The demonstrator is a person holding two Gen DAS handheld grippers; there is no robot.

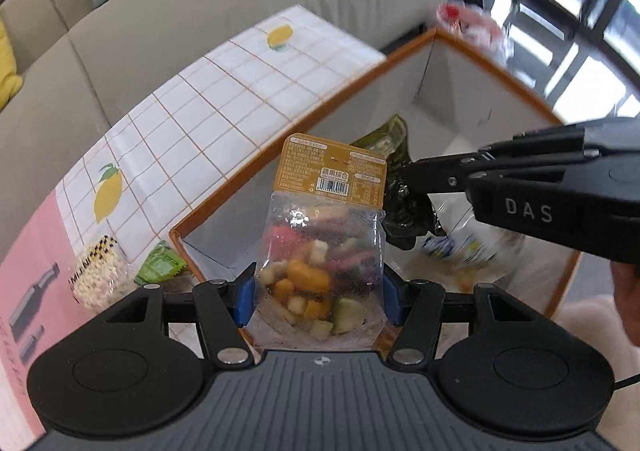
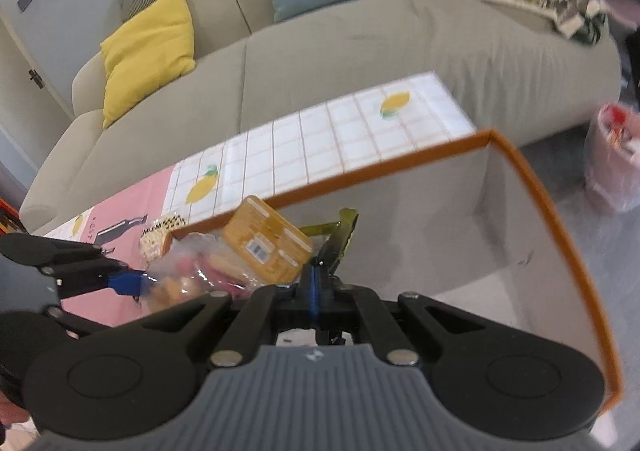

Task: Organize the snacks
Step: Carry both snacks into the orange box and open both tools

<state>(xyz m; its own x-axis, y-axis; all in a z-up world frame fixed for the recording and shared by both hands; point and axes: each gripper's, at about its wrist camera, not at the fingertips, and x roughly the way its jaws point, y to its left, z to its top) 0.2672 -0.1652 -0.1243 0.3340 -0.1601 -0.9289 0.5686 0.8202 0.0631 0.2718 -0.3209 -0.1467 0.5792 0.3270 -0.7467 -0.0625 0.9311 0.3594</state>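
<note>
Holding a clear fruit bag (image 1: 316, 267) in the left tool (image 1: 318, 291), blue pads (image 1: 244, 297) clamped on the bag's two sides, tan card header pointing away from the camera. Hanging over the near corner of an orange-rimmed box (image 1: 280, 149), its grey inside open below. Pinching a dark green packet (image 1: 400, 187) in the right tool (image 2: 316, 275), jaws fully together on its edge, packet dangling inside the box just beside the fruit bag. Lying on the box floor, a blurred white-and-blue wrapper (image 1: 460, 251). Sitting on the tabletop (image 1: 224, 107) left of the box, a puffed snack pack (image 1: 100, 271) and a small green sachet (image 1: 160, 263), near the box wall. Stretching behind, a grey-green sofa (image 2: 340, 51) with a yellow cushion (image 2: 148, 47).
</note>
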